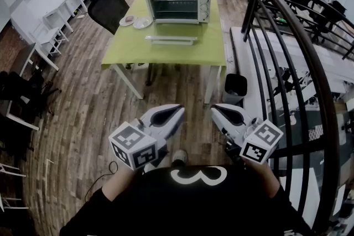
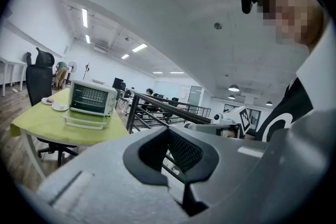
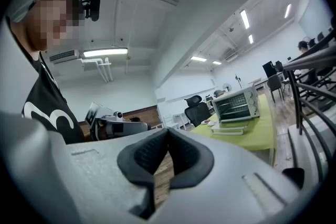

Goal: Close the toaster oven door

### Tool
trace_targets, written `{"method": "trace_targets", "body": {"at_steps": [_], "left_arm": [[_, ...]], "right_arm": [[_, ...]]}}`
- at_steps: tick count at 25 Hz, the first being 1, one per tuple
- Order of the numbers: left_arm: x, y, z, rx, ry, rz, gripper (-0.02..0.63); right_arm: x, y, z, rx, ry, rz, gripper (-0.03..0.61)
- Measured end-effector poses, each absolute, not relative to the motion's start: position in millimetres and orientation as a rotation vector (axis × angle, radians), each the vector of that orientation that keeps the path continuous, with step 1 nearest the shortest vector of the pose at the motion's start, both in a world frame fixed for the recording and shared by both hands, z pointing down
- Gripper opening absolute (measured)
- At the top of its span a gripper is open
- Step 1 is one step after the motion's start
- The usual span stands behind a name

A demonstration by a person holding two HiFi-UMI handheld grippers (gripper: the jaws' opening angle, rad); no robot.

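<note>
- The left gripper (image 1: 178, 111) was held low in front of the person's body, jaws clenched together with nothing between them; in the left gripper view (image 2: 169, 132) the dark pads were seen to meet.
- The right gripper (image 1: 215, 110) was held just beside the left one, at about the same height. Its jaws were likewise pressed together and empty, as confirmed in the right gripper view (image 3: 168, 135).
- The tips of the two grippers were angled slightly toward each other, near but apart.
- The toaster oven (image 1: 178, 1) was located well ahead of both grippers, on the far part of a green table (image 1: 127, 52), and was touched by neither gripper.
- The oven door (image 1: 171, 40) was folded down flat toward the grippers, so the oven was open.
- In the left gripper view the toaster oven (image 2: 92, 98) was seen to the left of the jaws; in the right gripper view it (image 3: 237, 104) was seen to their right.
- Two small plates (image 1: 136, 21) were placed just left of the oven, with a black office chair (image 1: 108, 5) beyond them.
- A dark railing (image 1: 287, 63) was positioned to the right of the right gripper, and a black bin (image 1: 235, 85) stood between it and the table.
</note>
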State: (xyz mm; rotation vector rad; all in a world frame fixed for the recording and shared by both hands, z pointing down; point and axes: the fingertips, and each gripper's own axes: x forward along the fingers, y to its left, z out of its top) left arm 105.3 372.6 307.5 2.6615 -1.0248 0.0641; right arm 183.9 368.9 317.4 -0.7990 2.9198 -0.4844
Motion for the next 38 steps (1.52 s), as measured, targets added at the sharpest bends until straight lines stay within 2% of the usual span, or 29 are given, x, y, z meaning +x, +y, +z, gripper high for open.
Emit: {"method": "trace_targets", "body": {"at_steps": [22, 38], "left_arm": [[100.7, 354.8, 327.3, 2.629, -1.047, 0.041, 0.011], [38.5, 192.6, 329.7, 2.612, -1.004, 0.026, 0.011]], "right_arm": [[192.0, 342.4, 333.4, -0.878, 2.884, -0.528, 0.002], [137.0, 182.5, 336.4, -0.941, 2.872, -0.569, 0.002]]}}
